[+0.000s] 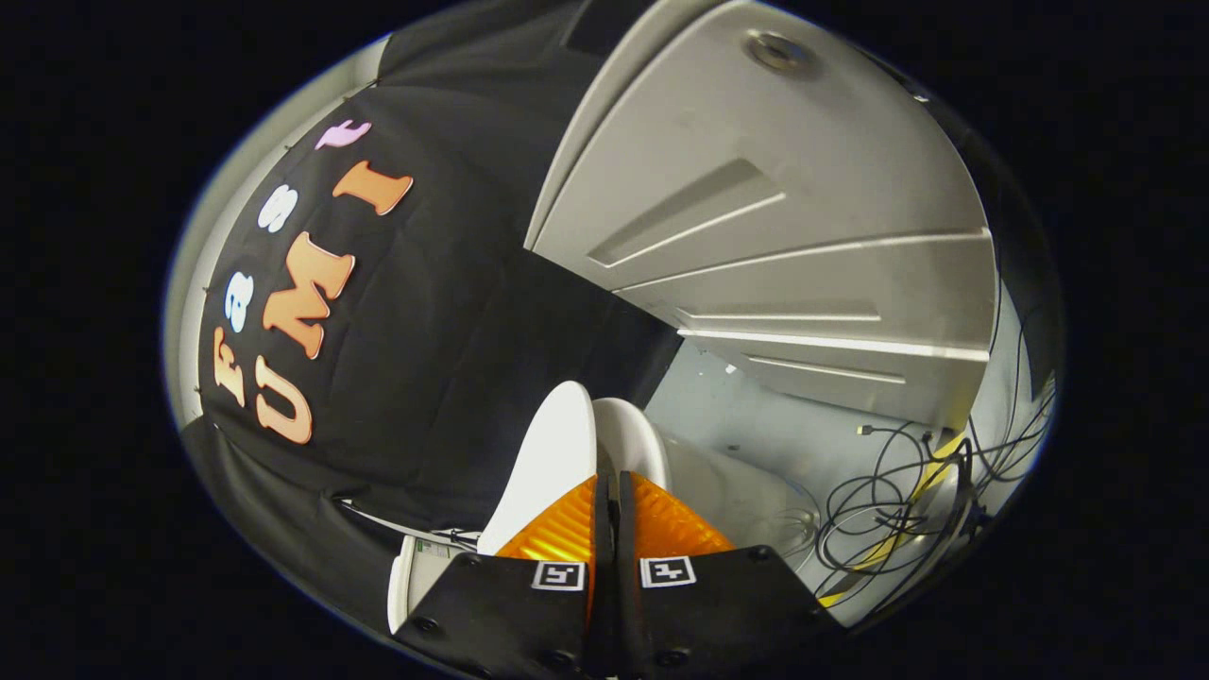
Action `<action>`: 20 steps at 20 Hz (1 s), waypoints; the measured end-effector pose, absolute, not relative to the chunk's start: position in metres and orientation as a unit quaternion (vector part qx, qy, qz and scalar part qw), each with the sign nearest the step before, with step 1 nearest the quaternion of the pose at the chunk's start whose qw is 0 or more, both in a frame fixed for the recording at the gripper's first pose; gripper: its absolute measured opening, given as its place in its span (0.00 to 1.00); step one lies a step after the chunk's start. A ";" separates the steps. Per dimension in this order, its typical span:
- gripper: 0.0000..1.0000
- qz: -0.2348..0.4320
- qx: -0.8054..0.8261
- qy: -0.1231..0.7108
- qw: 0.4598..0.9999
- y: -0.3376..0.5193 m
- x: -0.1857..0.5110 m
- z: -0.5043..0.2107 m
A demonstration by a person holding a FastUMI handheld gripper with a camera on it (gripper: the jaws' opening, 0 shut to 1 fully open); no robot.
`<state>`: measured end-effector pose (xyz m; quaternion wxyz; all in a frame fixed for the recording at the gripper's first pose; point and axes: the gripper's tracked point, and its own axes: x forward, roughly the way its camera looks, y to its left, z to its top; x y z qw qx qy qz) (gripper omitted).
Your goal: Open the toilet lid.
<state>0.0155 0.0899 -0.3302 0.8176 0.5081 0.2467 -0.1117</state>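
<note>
Item: toilet lid (553, 453), white, glossy, raised edge-on just ahead of the gripper (607, 491). Fingers nearly together; whether they pinch the lid's rim, I cannot tell. Likely rigid, light, slippery, hinged; best held at the free front edge. Cables (897, 510) lie nearby.

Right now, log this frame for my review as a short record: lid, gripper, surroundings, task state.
toilet lid: white lid raised on edge, its rim running in between the fingers
second white part: seat just beside the lid, also raised
gripper: gripper fingers drawn nearly together, seemingly pinching the lid's edge; contact itself hard to confirm
surroundings: black cloth wall beyond the lid; tangled cables on the far side of the seat
task state: lid looks lifted, not released
</note>
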 end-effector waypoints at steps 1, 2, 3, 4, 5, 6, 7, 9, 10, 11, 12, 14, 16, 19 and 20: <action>0.08 -0.106 0.498 0.246 0.825 0.093 0.017 -0.324; 0.08 -0.110 0.487 0.236 0.834 0.089 0.025 -0.318; 0.08 -0.114 0.480 0.227 0.840 0.086 0.031 -0.313; 0.08 -0.123 0.472 0.210 0.847 0.081 0.039 -0.310; 0.08 -0.132 0.461 0.189 0.857 0.071 0.050 -0.306; 0.08 -0.131 0.455 0.188 0.861 0.071 0.049 -0.301; 0.08 -0.127 0.446 0.189 0.866 0.075 0.051 -0.298; 0.08 -0.118 0.429 0.193 0.874 0.081 0.045 -0.297; 0.08 -0.115 0.424 0.193 0.878 0.082 0.044 -0.293; 0.08 -0.114 0.421 0.191 0.879 0.081 0.045 -0.290; 0.08 -0.114 0.420 0.189 0.881 0.081 0.044 -0.286; 0.08 -0.109 0.407 0.185 0.888 0.086 0.049 -0.276; 0.08 -0.099 0.386 0.181 0.899 0.091 0.050 -0.262; 0.08 -0.074 0.355 0.168 0.916 0.108 0.059 -0.228; 0.08 -0.067 0.345 0.168 0.921 0.114 0.063 -0.218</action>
